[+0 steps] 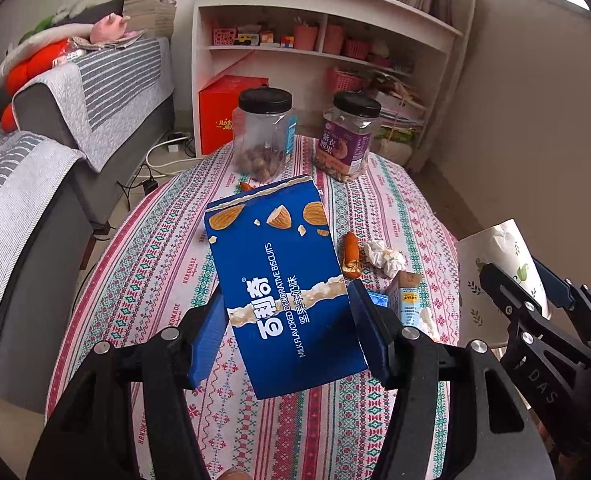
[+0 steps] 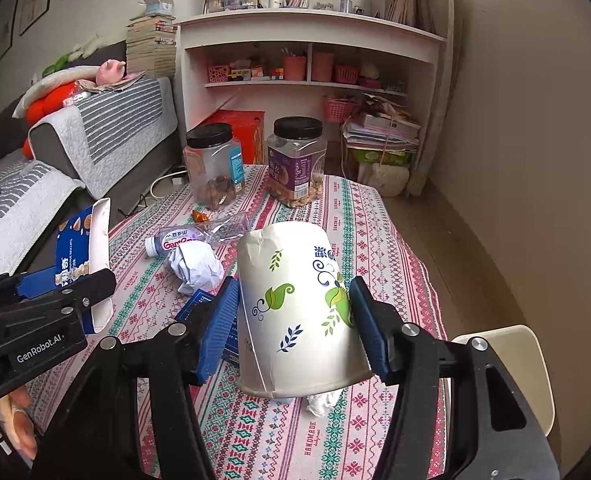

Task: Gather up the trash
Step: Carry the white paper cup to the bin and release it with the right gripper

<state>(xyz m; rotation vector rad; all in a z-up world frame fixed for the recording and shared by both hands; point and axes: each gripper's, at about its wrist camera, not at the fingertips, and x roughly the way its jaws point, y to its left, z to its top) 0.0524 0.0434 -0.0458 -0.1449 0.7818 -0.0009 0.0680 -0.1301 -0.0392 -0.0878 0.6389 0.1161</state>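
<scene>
Left wrist view: my left gripper (image 1: 285, 336) is clamped on a blue biscuit box (image 1: 283, 280), centre frame, lifted off the table (image 1: 135, 280). Right of it on the cloth: an orange wrapper (image 1: 351, 254) and a crumpled tissue (image 1: 383, 256). Two jars at top centre (black lids).

Right wrist view: my right gripper (image 2: 295, 320) is pinching a paper cup (image 2: 299, 312), upside down, centre frame, above the table. Left of centre lie a crushed plastic bottle (image 2: 195, 236) and a paper wad (image 2: 197, 266), touching. Box at left edge.
</scene>
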